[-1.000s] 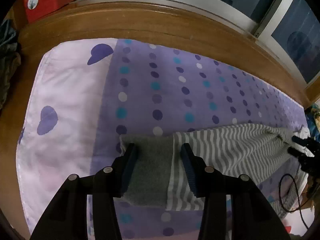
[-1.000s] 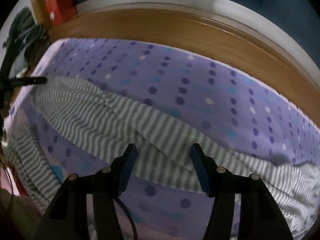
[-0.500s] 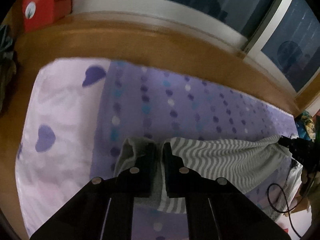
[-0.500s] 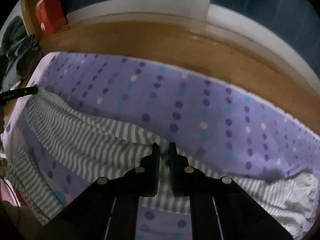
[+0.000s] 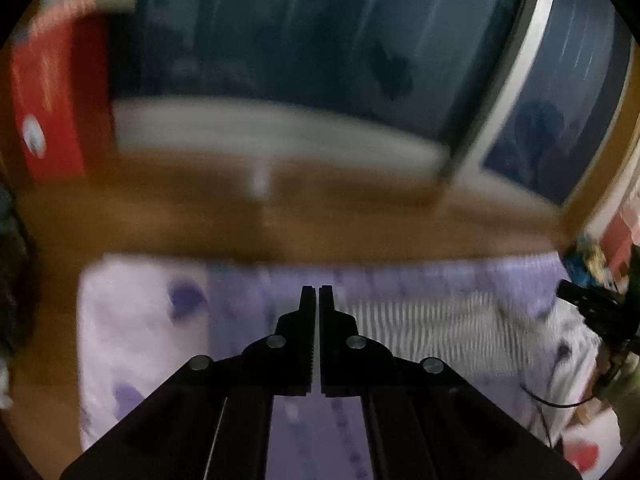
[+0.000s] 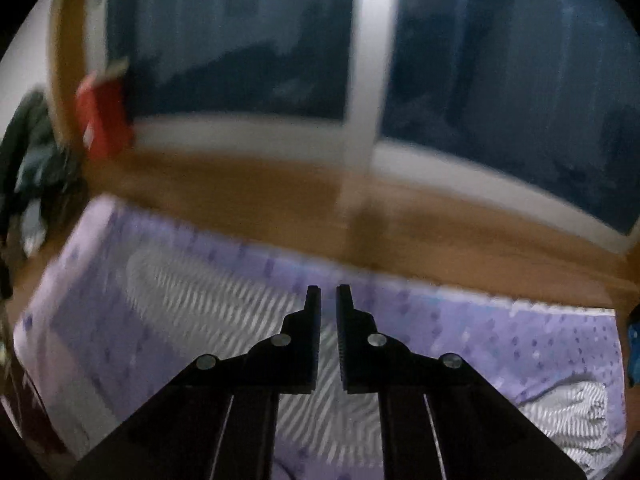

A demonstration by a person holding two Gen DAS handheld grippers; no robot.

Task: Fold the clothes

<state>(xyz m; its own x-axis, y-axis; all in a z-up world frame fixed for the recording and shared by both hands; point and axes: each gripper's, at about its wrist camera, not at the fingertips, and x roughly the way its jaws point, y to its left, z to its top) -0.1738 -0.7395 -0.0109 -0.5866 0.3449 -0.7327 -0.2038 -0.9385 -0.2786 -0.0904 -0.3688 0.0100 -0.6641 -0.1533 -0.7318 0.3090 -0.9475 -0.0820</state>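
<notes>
While both tongs stand closed, striped garment (image 6: 224, 300) runs lengthwise left of right gripper (image 6: 328, 294), right of left gripper (image 5: 316, 294); whether either grips fabric cannot be told; bedsheet (image 6: 500, 332) edge lies ahead.

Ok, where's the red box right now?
The red box stands on the wooden ledge by the window, far upper left in both wrist views, beyond the purple bedsheet.
</notes>
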